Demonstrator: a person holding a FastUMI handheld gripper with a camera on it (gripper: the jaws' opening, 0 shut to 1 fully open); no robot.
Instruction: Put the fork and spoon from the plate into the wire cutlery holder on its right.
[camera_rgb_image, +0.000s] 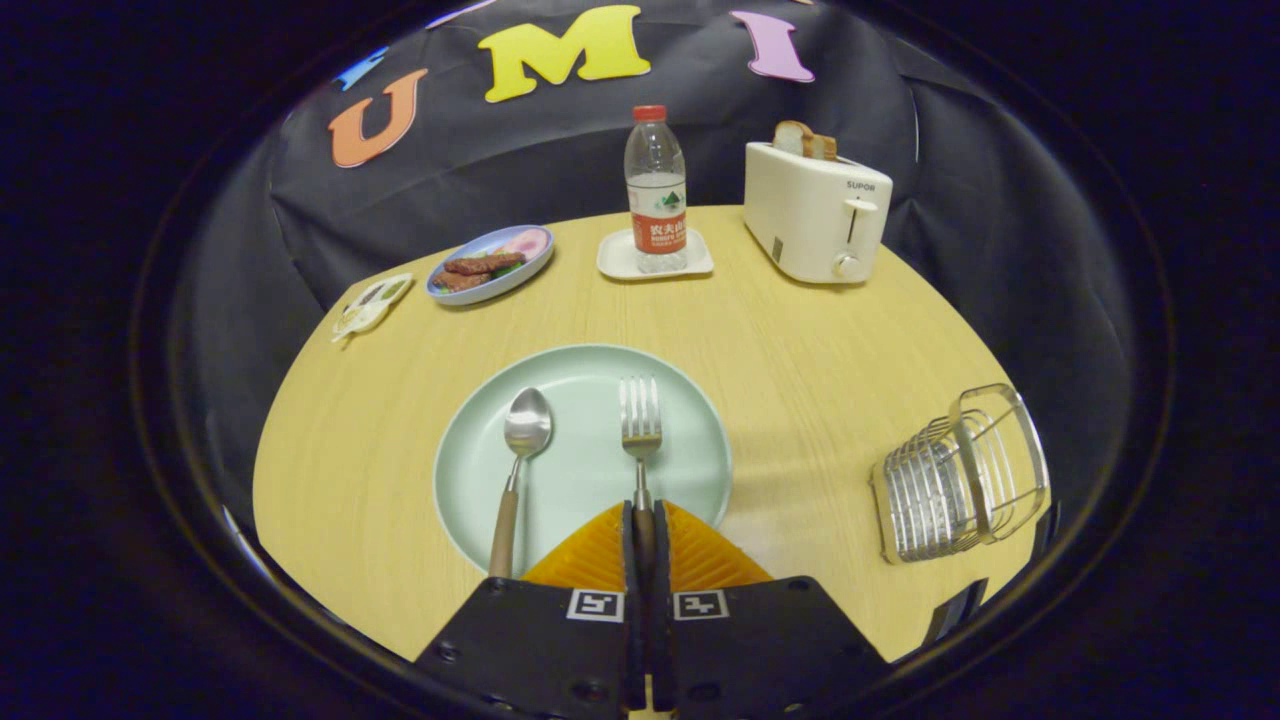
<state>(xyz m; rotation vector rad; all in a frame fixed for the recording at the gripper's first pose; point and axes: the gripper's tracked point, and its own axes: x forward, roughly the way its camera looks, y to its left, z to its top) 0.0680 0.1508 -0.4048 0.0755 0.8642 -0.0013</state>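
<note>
A pale green plate (690, 440) lies on the wooden table just ahead of my fingers. On it a fork (640, 425) points its tines away from me; its wooden handle runs back between my two orange fingers (600, 555). My gripper (642, 530) is shut on the fork's handle, both pads pressing it. To the fork's left on the plate a spoon (521, 455) with a wooden handle lies bowl-up, handle towards me. The wire cutlery holder (960, 475) stands to the right of the plate near the table's edge.
At the back of the table stand a white toaster (815, 210) with bread in it, a water bottle (655, 190) on a small white tray, a blue dish of food (490, 265) and a small white item (372, 303) near the left edge.
</note>
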